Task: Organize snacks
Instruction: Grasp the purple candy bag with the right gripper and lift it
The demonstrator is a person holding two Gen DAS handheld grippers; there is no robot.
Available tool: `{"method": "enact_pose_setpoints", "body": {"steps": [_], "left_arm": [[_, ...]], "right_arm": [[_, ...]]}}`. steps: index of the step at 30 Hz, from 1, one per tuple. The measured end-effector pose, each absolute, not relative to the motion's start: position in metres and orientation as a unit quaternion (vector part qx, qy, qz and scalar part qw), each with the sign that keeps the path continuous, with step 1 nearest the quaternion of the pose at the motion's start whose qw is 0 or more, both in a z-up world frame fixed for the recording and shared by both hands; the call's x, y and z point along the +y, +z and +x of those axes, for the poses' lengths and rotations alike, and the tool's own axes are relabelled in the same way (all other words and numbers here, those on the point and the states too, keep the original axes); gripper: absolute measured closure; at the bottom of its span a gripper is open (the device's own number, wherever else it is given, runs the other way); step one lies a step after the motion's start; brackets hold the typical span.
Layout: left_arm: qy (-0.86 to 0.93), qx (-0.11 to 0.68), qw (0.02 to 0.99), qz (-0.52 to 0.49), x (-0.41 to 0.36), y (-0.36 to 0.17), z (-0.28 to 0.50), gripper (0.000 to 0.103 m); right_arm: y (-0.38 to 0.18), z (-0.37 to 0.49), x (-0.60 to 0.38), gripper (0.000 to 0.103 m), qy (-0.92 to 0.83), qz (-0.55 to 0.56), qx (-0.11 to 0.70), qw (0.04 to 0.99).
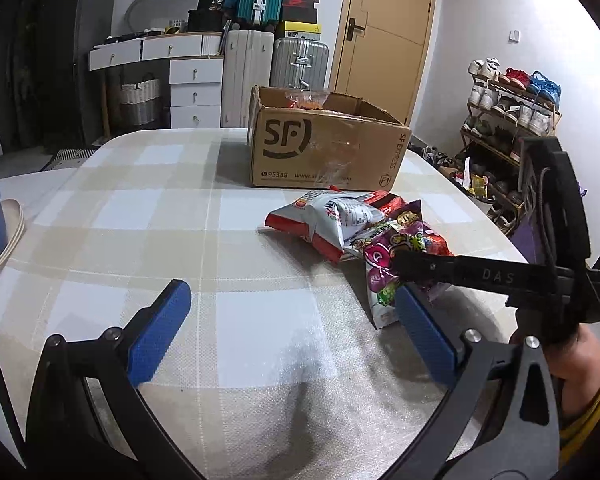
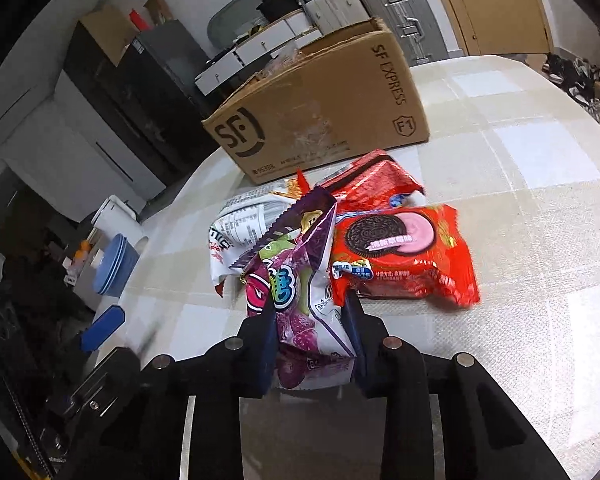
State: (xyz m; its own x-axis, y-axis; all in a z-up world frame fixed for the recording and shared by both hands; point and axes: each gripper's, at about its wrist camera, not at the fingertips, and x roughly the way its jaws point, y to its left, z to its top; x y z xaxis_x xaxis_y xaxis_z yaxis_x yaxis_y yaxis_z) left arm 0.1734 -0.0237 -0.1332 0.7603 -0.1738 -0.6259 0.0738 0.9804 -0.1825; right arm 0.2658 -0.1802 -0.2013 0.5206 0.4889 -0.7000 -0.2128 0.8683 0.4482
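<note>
Clamped between my right gripper's point(image 2: 311, 326) blue pads, low in the centre of the right wrist view, sits a crinkly purple candy bag point(image 2: 300, 280). Just right of it lies a glossy red cookie pack point(image 2: 404, 256); above, the cardboard box point(image 2: 324, 108). Checked tablecloth point(image 1: 159, 216) shows between my left gripper's point(image 1: 291, 312) wide-spread fingers.

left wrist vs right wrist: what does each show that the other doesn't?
Left wrist only: the shoe rack, the door, and the left gripper open over bare tablecloth.
Right wrist only: the red cookie pack face-up, and the right gripper shut on the purple candy bag.
Both: the SF cardboard box, the white snack bag, the checked table.
</note>
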Motion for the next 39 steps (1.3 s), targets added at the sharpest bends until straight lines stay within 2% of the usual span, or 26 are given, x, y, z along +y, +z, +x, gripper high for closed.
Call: {"method": "enact_pose_setpoints", "body": {"steps": [11,16,26,34,39], "left_arm": [[-0.064,0.336,0.937,-0.074,-0.023,-0.133,0.169,0.001],[-0.061,0.334,0.938,-0.074,-0.023,-0.133,0.167,0.001],[-0.055,0.329,0.940,-0.074,-0.022,-0.133,0.165,0.001],[-0.052,0.331,0.939,-0.079,-0.021,-0.133,0.163,0.001],[-0.055,0.325,0.940,-0.086,-0.019,-0.132,0.161,0.001]], "right_arm": [[-0.203,0.237,-0.205,0.073,0.261,0.267,0.438,0.818],[-0.203,0.229,-0.193,0.073,0.235,0.203,0.473,0.824],[-0.190,0.206,-0.155,0.073,0.210,0.090,0.478,0.848],[-0.189,0.191,-0.155,0.075,0.237,0.124,0.466,0.843],[-0.166,0.179,-0.177,0.075,0.259,0.167,0.422,0.853]]}}
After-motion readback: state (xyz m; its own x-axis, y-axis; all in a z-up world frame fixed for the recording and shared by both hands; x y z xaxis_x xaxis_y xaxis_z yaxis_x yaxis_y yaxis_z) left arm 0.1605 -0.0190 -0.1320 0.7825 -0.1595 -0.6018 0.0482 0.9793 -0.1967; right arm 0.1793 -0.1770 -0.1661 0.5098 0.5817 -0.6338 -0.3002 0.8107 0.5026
